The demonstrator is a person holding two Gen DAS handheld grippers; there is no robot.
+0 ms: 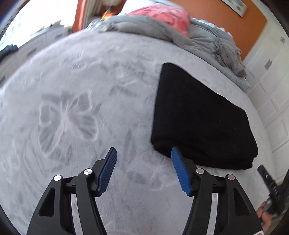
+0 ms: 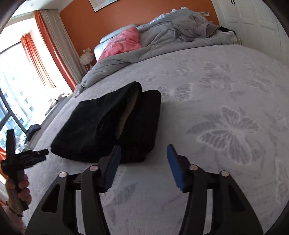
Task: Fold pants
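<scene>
The black folded pants (image 1: 200, 115) lie as a thick rectangular bundle on the pale grey bedspread with its butterfly pattern (image 1: 75, 101); from my right wrist view, the top layer gapes, showing a lighter lining. My left gripper (image 1: 143, 153) hangs just beside the near edge of the pants, blue pads spread wide, gripping nothing. My right gripper (image 2: 143, 149) hovers at the same near edge, pads likewise spread and empty. Beyond the pants, toward the headboard, a crumpled grey duvet (image 2: 162, 36) is heaped against a pink pillow (image 2: 122, 43), below the orange wall (image 2: 144, 12).
</scene>
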